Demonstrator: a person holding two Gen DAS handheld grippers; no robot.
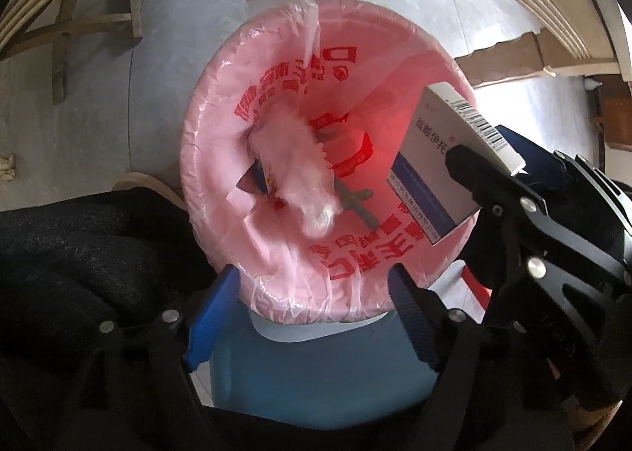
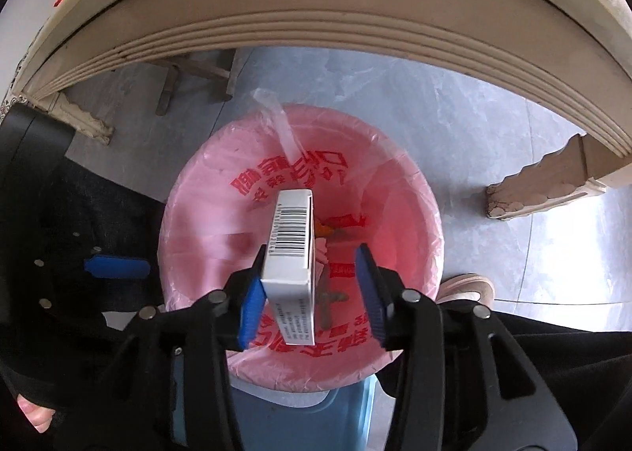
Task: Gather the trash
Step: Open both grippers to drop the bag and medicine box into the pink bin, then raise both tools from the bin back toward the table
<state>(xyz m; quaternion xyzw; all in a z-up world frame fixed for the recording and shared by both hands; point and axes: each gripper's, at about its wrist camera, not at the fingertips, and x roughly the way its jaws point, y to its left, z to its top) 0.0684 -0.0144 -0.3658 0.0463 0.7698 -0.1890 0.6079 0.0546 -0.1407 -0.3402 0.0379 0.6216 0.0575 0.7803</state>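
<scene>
Bin: a blue trash bin (image 1: 316,372) stood on the grey floor (image 1: 177,36) below both grippers, lined with a pink plastic bag (image 1: 221,103) printed in red characters, the bag's edge folded over the rim.
Bag contents: a crumpled pale tissue wad (image 1: 300,174) appeared blurred above the middle of the bag; a greenish cross-shaped piece (image 1: 353,200) lay at the bottom, and a dark-cornered wrapper (image 1: 252,184) sat against the left wall.
Left gripper: the left gripper (image 1: 316,302) pointed steeply down over the near rim of the bin, its blue pads spread wide with nothing between them; released.
Right gripper: the right gripper (image 2: 312,293) hung over the bin's mouth, its jaws parted.
Box: a white medicine box (image 2: 292,249) with a barcode on its top edge stood on end between the right gripper's blue pads, against the left pad, with a clear gap to the right pad; not clenched.
Box from the left view: the same box (image 1: 438,174) showed its blue-banded face over the right rim of the bag.
Surroundings: a cream table edge (image 2: 316,36) arched over the far side, with a wooden stool (image 1: 98,16) on the floor beyond the bin.
Person: a pink shoe (image 2: 470,287) showed just right of the bin, and dark clothing (image 1: 79,253) to its left.
</scene>
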